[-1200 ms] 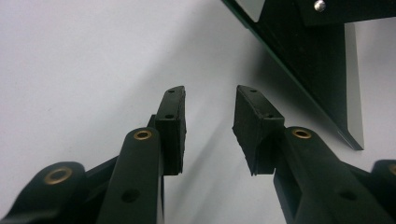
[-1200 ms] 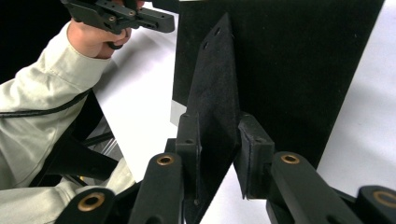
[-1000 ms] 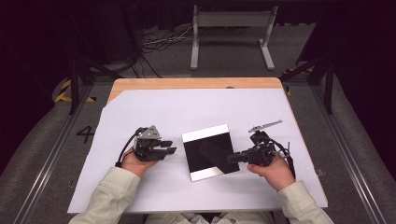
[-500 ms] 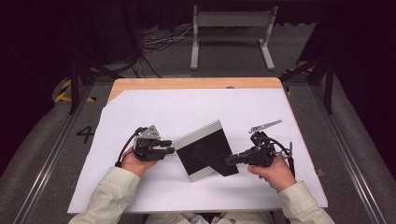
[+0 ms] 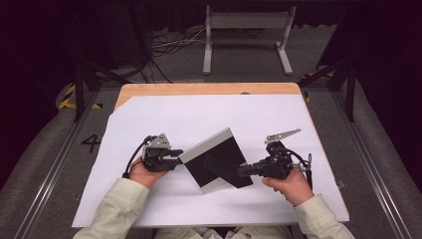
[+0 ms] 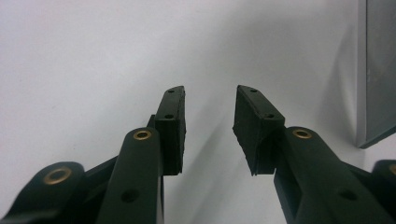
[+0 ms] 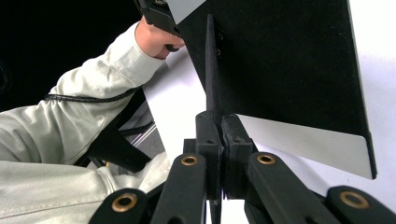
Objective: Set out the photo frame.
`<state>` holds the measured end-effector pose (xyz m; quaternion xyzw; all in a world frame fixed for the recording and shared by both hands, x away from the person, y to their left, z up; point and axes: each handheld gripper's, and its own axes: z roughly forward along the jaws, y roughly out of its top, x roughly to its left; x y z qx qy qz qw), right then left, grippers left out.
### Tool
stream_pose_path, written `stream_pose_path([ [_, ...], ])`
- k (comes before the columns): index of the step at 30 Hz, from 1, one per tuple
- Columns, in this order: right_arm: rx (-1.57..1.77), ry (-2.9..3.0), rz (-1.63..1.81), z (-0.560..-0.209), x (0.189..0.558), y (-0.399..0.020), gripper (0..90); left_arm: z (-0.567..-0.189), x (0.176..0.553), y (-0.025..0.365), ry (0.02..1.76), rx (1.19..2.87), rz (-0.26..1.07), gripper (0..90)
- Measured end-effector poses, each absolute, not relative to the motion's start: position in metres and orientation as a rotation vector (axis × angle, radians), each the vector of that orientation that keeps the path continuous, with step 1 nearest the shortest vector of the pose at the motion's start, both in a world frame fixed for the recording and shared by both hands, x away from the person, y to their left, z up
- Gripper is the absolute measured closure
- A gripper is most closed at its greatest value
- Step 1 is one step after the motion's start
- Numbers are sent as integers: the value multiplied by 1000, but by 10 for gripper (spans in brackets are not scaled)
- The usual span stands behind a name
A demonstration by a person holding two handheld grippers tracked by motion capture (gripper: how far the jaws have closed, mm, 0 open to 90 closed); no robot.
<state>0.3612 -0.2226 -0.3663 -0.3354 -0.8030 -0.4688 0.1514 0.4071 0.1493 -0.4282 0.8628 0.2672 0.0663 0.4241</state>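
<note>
A flat black square folder (image 5: 221,154) with a silvery band (image 5: 205,144) along its upper-left edge lies turned at an angle on the white table cover. My right gripper (image 5: 244,171) comes in from the right and is shut on a thin black flap (image 7: 208,70) of it, seen edge-on between the jaws (image 7: 219,126). The folder's black face (image 7: 289,60) and a pale strip (image 7: 303,140) lie just to the right of that flap. My left gripper (image 5: 175,154) rests at the folder's left corner, open, with nothing between its pads (image 6: 210,126); the folder's edge (image 6: 376,70) stands to its right.
White sheet (image 5: 164,117) covers a wooden tabletop (image 5: 199,88), whose far edge shows. A grey three-cornered plate (image 5: 282,135) sticks up from the right gripper. Beyond the table are a metal stand (image 5: 246,40), cables and dark floor. A sleeve and hand (image 7: 149,37) hold the left gripper.
The folder has turned counterclockwise, its left corner swinging toward the left gripper. The right gripper stays at its right side; both hands have barely shifted.
</note>
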Motion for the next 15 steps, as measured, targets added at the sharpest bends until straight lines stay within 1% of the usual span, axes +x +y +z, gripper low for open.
stream_pose_path([
  [8, -962, -2357, -1407, -361, 357, -220, 882, -428, 407, 150, 674, 2158, 169, 641],
  [15, -962, -2387, -1529, -357, 356, -223, 883, -429, 407, 149, 674, 2162, 169, 640],
])
